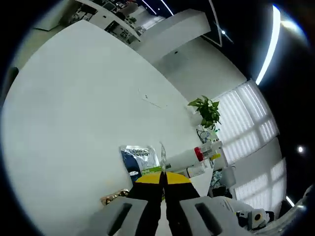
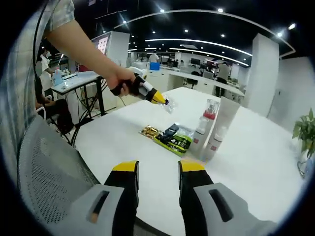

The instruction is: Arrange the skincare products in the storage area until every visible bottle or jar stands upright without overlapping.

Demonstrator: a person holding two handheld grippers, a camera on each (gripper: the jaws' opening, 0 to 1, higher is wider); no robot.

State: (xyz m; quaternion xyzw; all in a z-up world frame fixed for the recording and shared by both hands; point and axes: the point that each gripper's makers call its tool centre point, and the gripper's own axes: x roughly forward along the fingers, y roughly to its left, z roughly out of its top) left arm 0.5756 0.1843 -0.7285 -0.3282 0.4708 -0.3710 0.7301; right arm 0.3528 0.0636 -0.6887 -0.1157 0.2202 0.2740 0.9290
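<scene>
My left gripper [image 1: 163, 178] is shut on a thin clear sachet [image 1: 162, 155] that sticks up from its yellow tips. Past it on the white table [image 1: 83, 113] lie a blue sachet [image 1: 134, 158], a gold packet [image 1: 113, 198], a red-collared bottle [image 1: 198, 153] and a white tube [image 1: 179, 160]. In the right gripper view a hand holds the left gripper [image 2: 158, 98] above the table with the clear sachet [image 2: 170, 104] at its tip. My right gripper [image 2: 157, 169] is open, near the table edge. Gold packets [image 2: 150, 131] and green-black sachets [image 2: 175, 138] lie flat; the red-collared bottle [image 2: 204, 125], the white tube [image 2: 224, 118] and a small bottle [image 2: 214, 142] stand upright.
A grey mesh chair [image 2: 44, 167] stands by the table's near edge, beside the person's sleeve. A potted plant [image 2: 305, 130] [image 1: 206, 111] sits at the table's far side. Desks and people fill the office behind.
</scene>
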